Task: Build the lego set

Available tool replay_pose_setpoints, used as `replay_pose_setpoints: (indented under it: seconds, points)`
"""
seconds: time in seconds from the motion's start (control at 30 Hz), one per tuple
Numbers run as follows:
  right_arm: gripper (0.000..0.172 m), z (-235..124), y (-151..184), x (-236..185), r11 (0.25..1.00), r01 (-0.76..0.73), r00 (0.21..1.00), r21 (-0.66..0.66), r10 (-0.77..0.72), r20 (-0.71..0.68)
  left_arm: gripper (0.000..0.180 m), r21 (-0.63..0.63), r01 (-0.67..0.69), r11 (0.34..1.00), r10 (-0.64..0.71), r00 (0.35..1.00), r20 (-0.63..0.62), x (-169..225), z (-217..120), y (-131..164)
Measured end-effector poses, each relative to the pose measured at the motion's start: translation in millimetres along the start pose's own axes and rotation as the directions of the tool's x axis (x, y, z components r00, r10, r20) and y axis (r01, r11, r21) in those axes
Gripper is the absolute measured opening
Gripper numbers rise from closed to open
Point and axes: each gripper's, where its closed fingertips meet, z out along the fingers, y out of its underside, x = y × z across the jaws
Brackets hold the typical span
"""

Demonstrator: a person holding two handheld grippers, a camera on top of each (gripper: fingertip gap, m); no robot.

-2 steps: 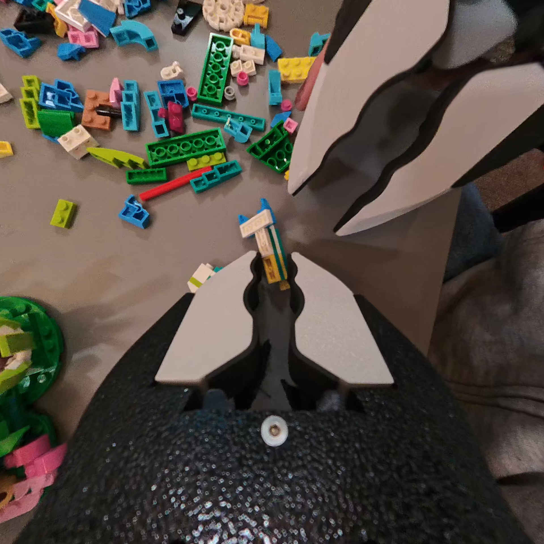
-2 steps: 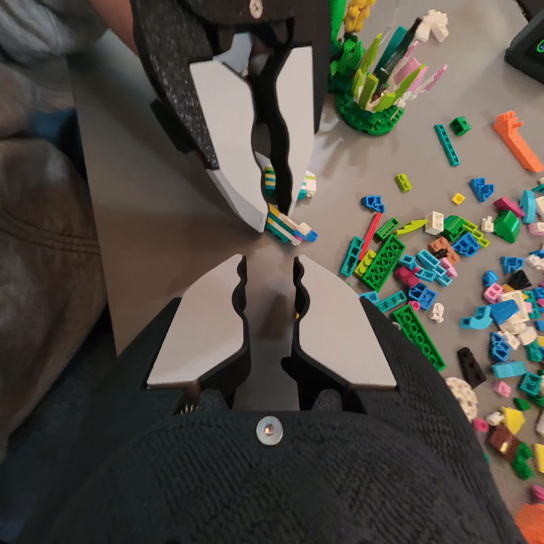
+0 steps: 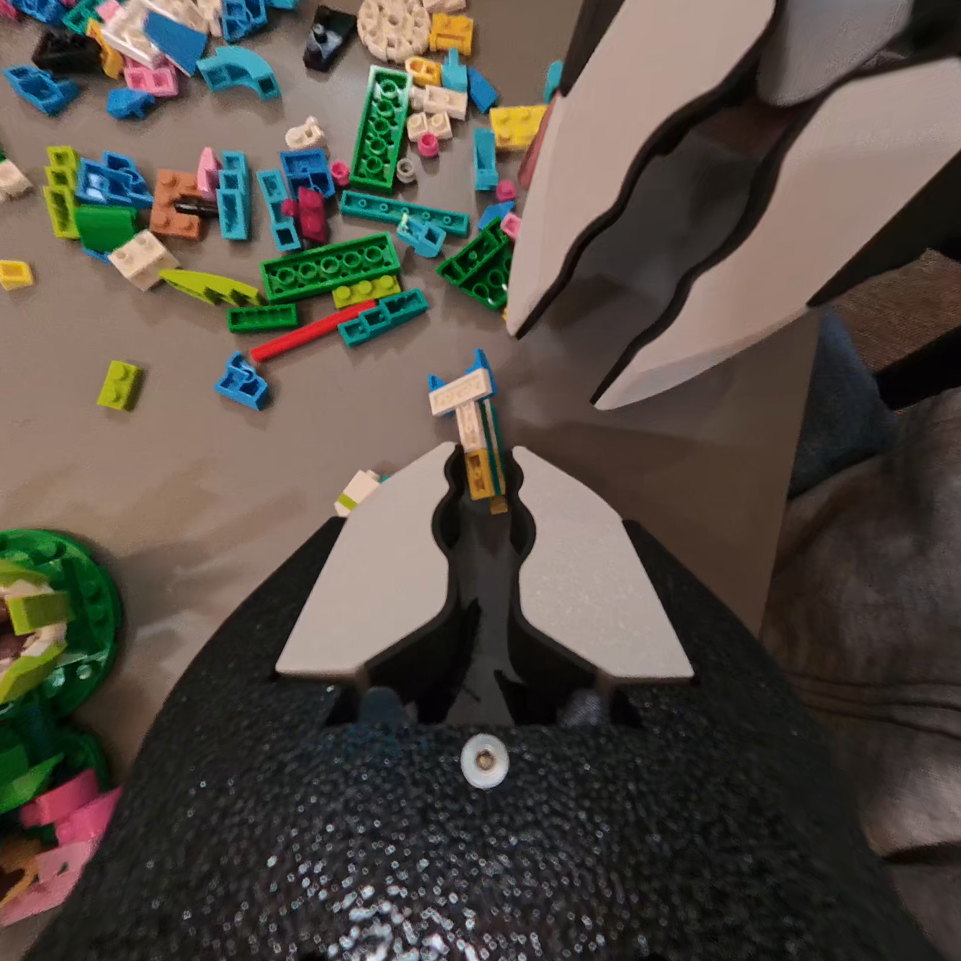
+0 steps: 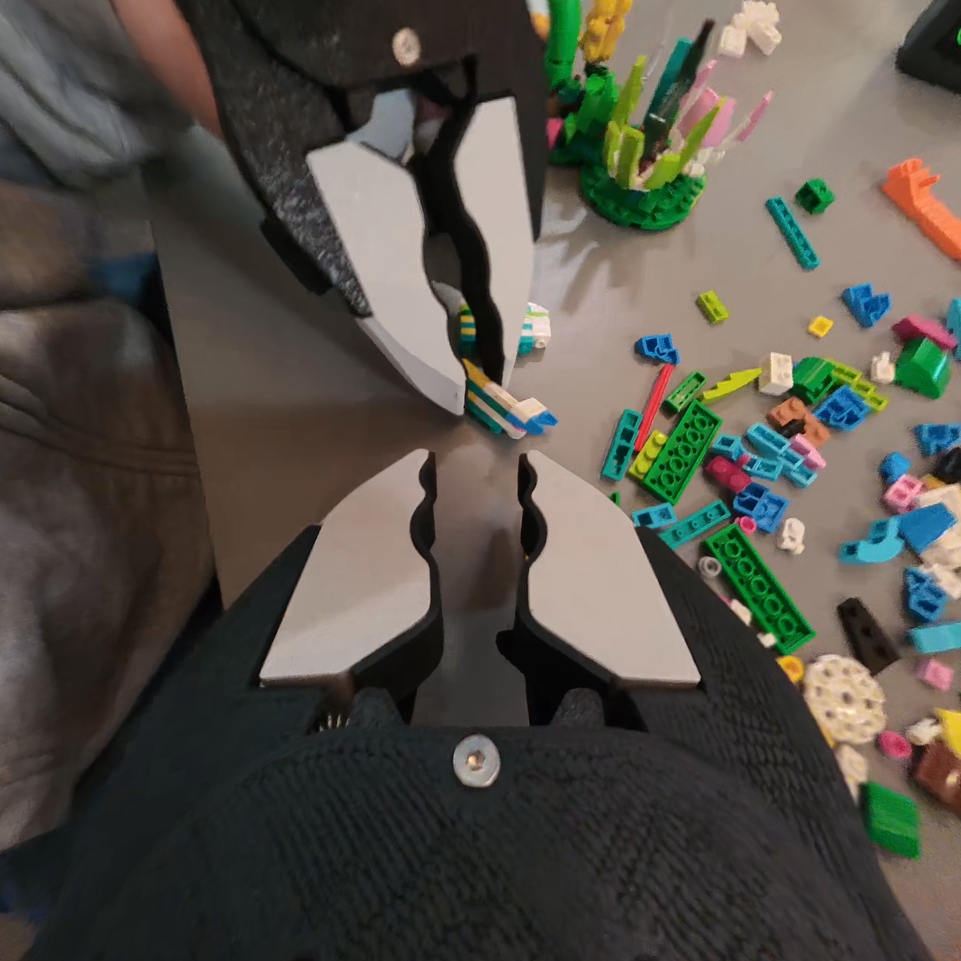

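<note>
Left gripper (image 3: 481, 457) pinching small striped brick stack (image 3: 476, 416): yellow end between fingertips, white and blue end sticking out above grey table (image 3: 312, 468); right-view shows same stack (image 4: 499, 400) clamped at tips, tilted down toward table; right gripper (image 4: 476, 457) spread, nothing between pads, just beside stack; loose bricks (image 4: 728, 468) scattered nearby; green plant model (image 4: 645, 171) behind.
</note>
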Motion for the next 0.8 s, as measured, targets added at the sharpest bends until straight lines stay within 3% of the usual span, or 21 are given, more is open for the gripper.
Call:
replay_pose_setpoints:
  seconds: [0.07,0.13,0.23,0.3,0.4,0.57,0.8]
  points:
    - [0.028,-3.6,-4.1,5.9,0.992,-0.121,0.993,0.044,0.120,0.019,0.015,0.096,-0.009,0.995,0.006,1.000,0.031,-4.2,-4.5,-10.7]
    - [0.028,-9.0,-11.5,14.3,0.965,-0.236,0.972,0.111,0.233,0.034,0.014,0.288,0.025,0.957,-0.028,1.000,0.006,-4.0,-19.4,-32.6]
    - [0.027,-20.9,-35.9,20.0,0.872,-0.411,0.911,0.264,0.383,0.152,0.013,0.585,0.141,0.798,-0.058,0.986,-0.159,4.1,-57.2,-66.2]
    - [0.027,-32.1,-58.9,16.6,0.770,-0.526,0.847,0.361,0.433,0.309,0.013,0.683,0.241,0.690,-0.063,0.960,-0.274,6.6,-77.6,-77.3]
    - [0.028,-46.7,-83.4,12.9,0.640,-0.635,0.763,0.433,0.432,0.480,0.013,0.729,0.312,0.610,-0.043,0.931,-0.362,10.9,-90.5,-82.1]
    - [0.032,-56.3,-100.3,10.5,0.526,-0.709,0.695,0.470,0.411,0.590,0.013,0.759,0.288,0.584,0.000,0.935,-0.354,20.6,-92.0,-84.2]
    - [0.013,-49.3,-97.7,6.6,0.574,-0.666,0.736,0.476,0.405,0.541,0.012,0.762,0.262,0.592,0.009,0.943,-0.332,24.8,-89.0,-84.1]
